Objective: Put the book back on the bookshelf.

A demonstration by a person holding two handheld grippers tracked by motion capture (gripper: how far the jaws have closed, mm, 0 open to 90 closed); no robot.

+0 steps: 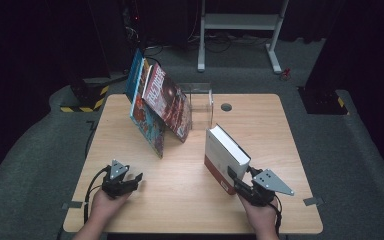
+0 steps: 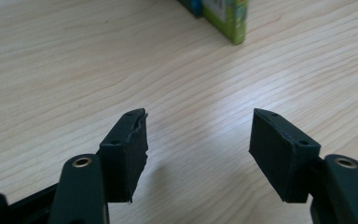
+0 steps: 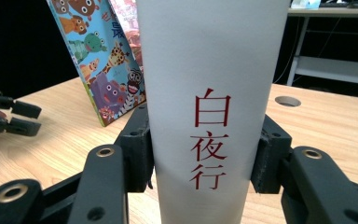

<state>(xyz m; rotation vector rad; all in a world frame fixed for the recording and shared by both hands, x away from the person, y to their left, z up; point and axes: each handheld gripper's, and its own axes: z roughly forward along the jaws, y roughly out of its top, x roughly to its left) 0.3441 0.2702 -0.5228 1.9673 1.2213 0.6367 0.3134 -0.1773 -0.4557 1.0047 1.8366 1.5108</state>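
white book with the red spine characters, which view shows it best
The right gripper view: the white book stands close up, spine facing the camera with red characters readable, between the right gripper pads. The high view shows it small, upright on the table. The left gripper view adds nothing of it.

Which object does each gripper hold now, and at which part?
The right gripper clamps the white book across its spine, low down, and the book stands upright. The left gripper is open and holds nothing.
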